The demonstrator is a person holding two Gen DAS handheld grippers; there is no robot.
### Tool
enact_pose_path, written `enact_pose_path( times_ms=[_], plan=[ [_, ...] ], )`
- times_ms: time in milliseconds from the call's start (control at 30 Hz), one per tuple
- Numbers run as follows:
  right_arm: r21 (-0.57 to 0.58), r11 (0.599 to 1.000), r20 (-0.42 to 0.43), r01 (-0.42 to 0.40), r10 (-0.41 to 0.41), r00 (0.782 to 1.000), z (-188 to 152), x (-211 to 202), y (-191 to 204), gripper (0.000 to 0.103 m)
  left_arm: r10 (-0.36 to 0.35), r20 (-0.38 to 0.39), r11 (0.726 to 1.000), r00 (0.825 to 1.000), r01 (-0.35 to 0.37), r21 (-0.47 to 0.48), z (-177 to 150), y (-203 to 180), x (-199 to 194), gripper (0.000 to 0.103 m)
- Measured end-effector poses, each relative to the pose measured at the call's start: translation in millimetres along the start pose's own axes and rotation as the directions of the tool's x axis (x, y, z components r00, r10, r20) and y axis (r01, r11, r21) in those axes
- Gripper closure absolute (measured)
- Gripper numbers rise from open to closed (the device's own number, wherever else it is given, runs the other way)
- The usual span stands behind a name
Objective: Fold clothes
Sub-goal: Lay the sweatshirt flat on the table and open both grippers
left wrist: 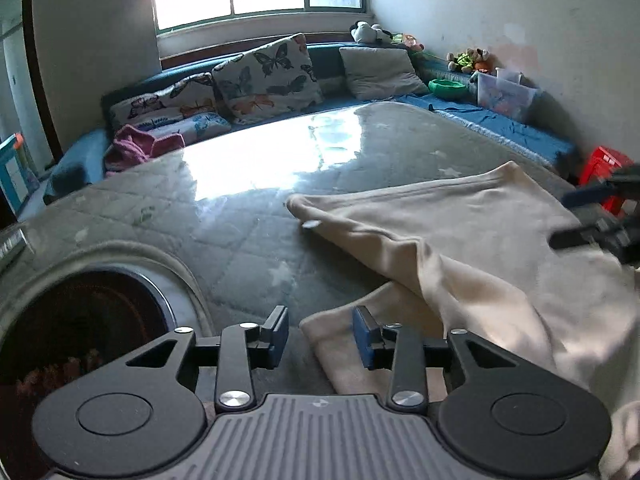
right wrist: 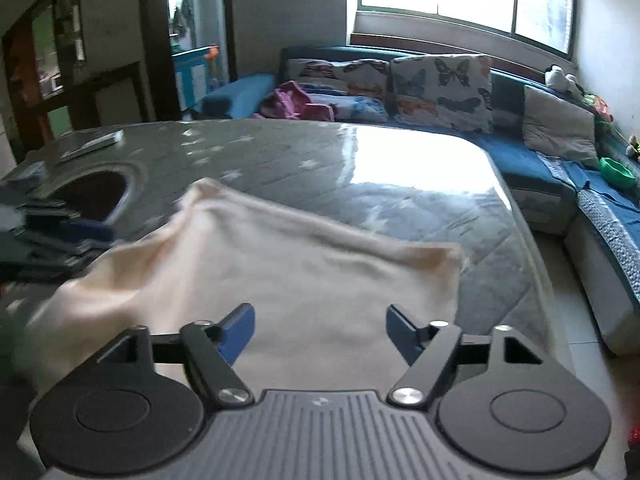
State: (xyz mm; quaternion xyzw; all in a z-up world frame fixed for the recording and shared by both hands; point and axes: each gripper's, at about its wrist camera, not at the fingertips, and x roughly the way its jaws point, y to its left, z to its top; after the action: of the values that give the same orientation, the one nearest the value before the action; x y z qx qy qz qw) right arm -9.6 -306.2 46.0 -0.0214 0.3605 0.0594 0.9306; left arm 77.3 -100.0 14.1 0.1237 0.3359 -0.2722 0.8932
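Note:
A cream garment (left wrist: 480, 240) lies on the grey quilted table (left wrist: 240, 232), folded over itself with a corner reaching toward the middle. My left gripper (left wrist: 320, 334) is open just above the garment's near left edge, holding nothing. My right gripper shows blurred at the right edge of the left wrist view (left wrist: 600, 216). In the right wrist view the garment (right wrist: 280, 272) spreads out in front, and my right gripper (right wrist: 320, 332) is wide open above its near part. The left gripper appears blurred at the left there (right wrist: 60, 232).
A round dark hole (left wrist: 80, 320) is cut into the table at the left. A blue sofa (left wrist: 500, 128) with butterfly cushions (left wrist: 268, 76), a pink cloth (left wrist: 136, 148), toys and a clear box (left wrist: 504, 94) wraps the far side. A red crate (left wrist: 604, 172) stands at the right.

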Motion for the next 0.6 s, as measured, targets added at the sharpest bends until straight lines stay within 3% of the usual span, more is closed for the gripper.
enact_pose_path(
  times_ms=[167,300,600],
  plan=[
    [0.006,1.0,0.016,0.009,-0.009,1.0,-22.2,-16.0,17.2,0.012,0.002,0.019,0.999,1.0,-0.001,-0.05,-2.8,2.1,-1.1,0.097],
    [0.054,0.999,0.01,-0.007,0.006,1.0,-35.7,-18.2,19.7,0.002,0.039,0.044,0.991,0.998,-0.033,-0.13,-6.2,9.4,-10.9,0.098],
    [0.059,0.997,-0.005,0.041,-0.04,0.999,-56.9,-17.0,32.5,0.0,0.186,0.118,0.938,0.975,-0.14,-0.318,-27.5,44.6,-81.9,0.099]
  ],
)
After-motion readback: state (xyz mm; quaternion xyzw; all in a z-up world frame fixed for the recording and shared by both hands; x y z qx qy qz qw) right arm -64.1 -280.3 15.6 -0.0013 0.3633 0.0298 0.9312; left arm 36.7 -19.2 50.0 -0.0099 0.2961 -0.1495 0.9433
